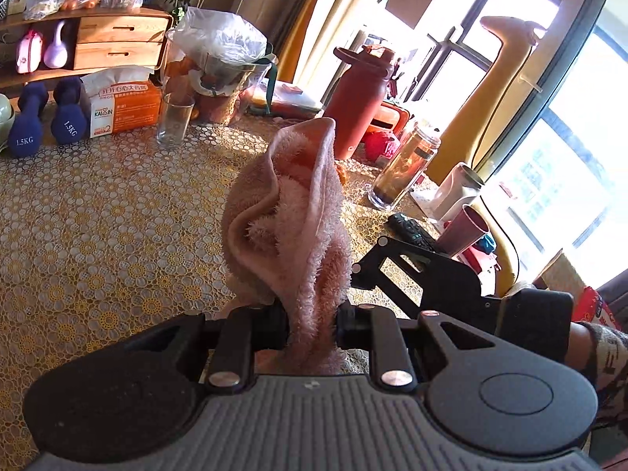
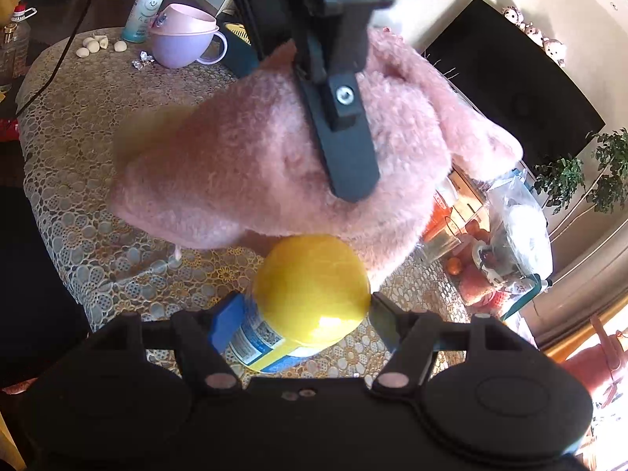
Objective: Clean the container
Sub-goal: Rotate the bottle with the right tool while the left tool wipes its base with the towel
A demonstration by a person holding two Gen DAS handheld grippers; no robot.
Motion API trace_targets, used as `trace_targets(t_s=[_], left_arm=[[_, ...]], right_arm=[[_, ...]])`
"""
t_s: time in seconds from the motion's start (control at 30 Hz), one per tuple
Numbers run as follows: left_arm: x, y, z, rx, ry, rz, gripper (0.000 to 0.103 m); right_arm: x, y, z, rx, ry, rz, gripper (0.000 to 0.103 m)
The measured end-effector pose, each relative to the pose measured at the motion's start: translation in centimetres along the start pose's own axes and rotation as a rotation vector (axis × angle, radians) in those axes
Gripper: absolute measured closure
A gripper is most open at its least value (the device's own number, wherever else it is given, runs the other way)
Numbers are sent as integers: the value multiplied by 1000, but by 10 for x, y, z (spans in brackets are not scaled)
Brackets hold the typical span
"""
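My left gripper [image 1: 312, 314] is shut on a fluffy pink cloth [image 1: 286, 212], which stands bunched up above its fingers. In the right wrist view the same cloth [image 2: 243, 172] hangs just above and behind a container with a yellow lid [image 2: 310, 294] and a blue-and-white label. One black finger [image 2: 345, 149] of the left gripper lies across the cloth. My right gripper [image 2: 302, 322] is shut on the container's body, its blue pads [image 2: 225, 324] pressed against the sides. The container is tilted, its lid end pointing away from the camera. Whether the cloth touches the lid is unclear.
The table [image 1: 98, 235] has a yellow lace-pattern cover. At its far side stand a glass tumbler [image 1: 174, 119], a tissue box [image 1: 125, 106], blue dumbbells [image 1: 23, 125], a dark red bottle [image 1: 357, 106], a glass jar [image 1: 404, 168] and a remote [image 1: 412, 231]. A purple cup [image 2: 180, 47] stands beyond the cloth.
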State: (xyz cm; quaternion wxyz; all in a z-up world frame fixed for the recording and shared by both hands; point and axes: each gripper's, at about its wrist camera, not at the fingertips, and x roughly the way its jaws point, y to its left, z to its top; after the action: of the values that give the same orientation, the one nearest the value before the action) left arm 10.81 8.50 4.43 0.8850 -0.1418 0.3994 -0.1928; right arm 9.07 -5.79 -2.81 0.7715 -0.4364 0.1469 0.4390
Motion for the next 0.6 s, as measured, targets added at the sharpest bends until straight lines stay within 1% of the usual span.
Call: trace_targets(t_s=[0.07,0.13,0.17,0.2,0.27,0.3,0.33,0.37,0.4,0.47,0.53,0.6], left_arm=[[13,2,-1,-11,25,9,82],[19,7,-3,-20,9,3,83],[20,11,-3,-42,9,-6,83],[20,14,-3,-52,7,-4,83],[22,17,-4,-49,9,29,83],[23,22,-5,-60,13,32,82],[22,29,-5,-85,11,9,82],[21,32,-6,-99,8,6,82],[19,35,-6,-101,4,15,82],[16,38,-5,-89,-3,68,82],[13,45,-7,-100,0,90,82],[12,54,-9,-106,6,128,82]], right_arm=[[0,1,1,0,1,-1,34],[1,0,2,3,2,-1,34],[1,0,1,13,6,-5,34],[1,-4,1,38,7,3,34],[2,-8,0,63,7,15,34],[2,-9,-1,68,6,18,34],[2,-10,-2,71,4,19,34],[2,-10,-2,76,1,20,34],[2,-10,-2,80,-2,20,34],[2,-10,-2,89,-5,19,34],[3,-10,-2,95,-7,20,34],[2,-11,-4,100,-7,22,34]])
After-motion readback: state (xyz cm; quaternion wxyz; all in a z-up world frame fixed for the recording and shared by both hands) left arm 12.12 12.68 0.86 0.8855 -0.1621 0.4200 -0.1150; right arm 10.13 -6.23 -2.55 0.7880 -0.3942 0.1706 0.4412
